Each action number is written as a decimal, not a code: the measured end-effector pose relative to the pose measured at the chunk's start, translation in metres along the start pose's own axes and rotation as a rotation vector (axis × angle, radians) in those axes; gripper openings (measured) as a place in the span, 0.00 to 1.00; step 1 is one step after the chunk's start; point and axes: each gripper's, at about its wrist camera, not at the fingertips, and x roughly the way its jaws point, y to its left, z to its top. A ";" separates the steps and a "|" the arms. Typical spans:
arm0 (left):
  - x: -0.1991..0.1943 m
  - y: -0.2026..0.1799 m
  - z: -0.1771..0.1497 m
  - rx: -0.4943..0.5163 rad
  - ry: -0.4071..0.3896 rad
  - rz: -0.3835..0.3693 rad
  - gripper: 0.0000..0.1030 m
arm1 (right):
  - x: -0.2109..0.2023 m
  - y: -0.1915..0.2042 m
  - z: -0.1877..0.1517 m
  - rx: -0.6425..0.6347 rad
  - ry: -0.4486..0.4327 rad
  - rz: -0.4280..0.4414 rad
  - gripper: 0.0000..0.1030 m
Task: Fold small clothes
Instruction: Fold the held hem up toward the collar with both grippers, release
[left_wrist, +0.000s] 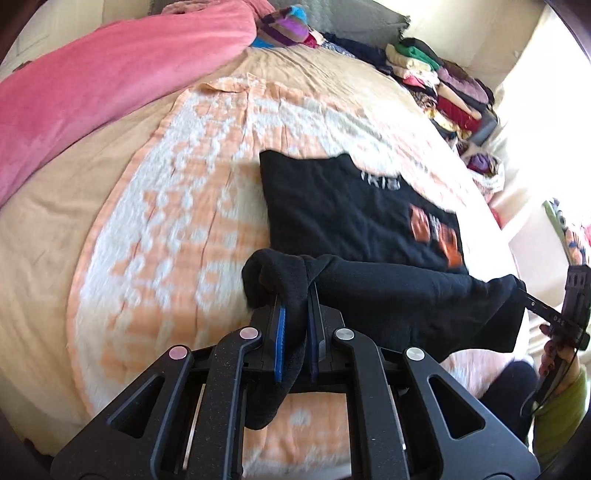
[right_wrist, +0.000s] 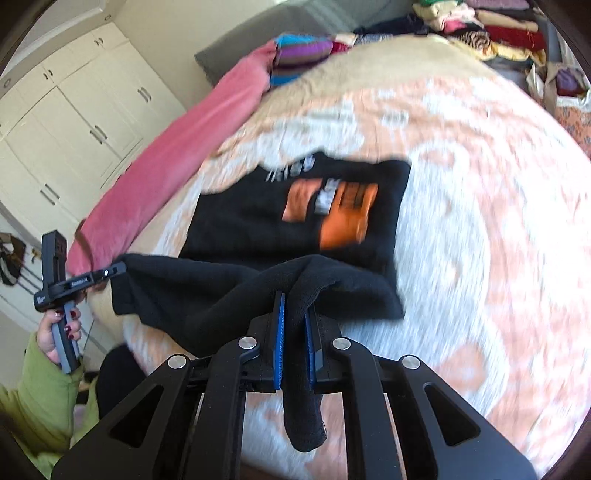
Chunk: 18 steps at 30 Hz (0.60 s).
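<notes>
Now our left claw (left_wrist: 295, 295) and right claw (right_wrist: 295, 299) each clamp the black shirt's (left_wrist: 354, 206) hem, which may slip loose if we tug unevenly.

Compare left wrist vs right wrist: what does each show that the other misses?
Left wrist only: the right gripper seen from the side.
Right wrist only: white wardrobe doors and the left gripper seen from the side.
Both: each gripper shut on the near edge of the black shirt, lifted off the orange-and-white blanket, and the pink bedding.
</notes>
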 end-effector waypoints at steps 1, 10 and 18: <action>0.004 0.000 0.006 -0.009 -0.001 0.001 0.04 | 0.005 -0.004 0.011 0.014 -0.015 -0.002 0.08; 0.076 0.010 0.060 -0.119 0.029 0.000 0.04 | 0.069 -0.045 0.053 0.129 -0.031 -0.083 0.09; 0.100 0.026 0.058 -0.153 0.010 0.005 0.08 | 0.074 -0.084 0.038 0.169 -0.066 -0.100 0.24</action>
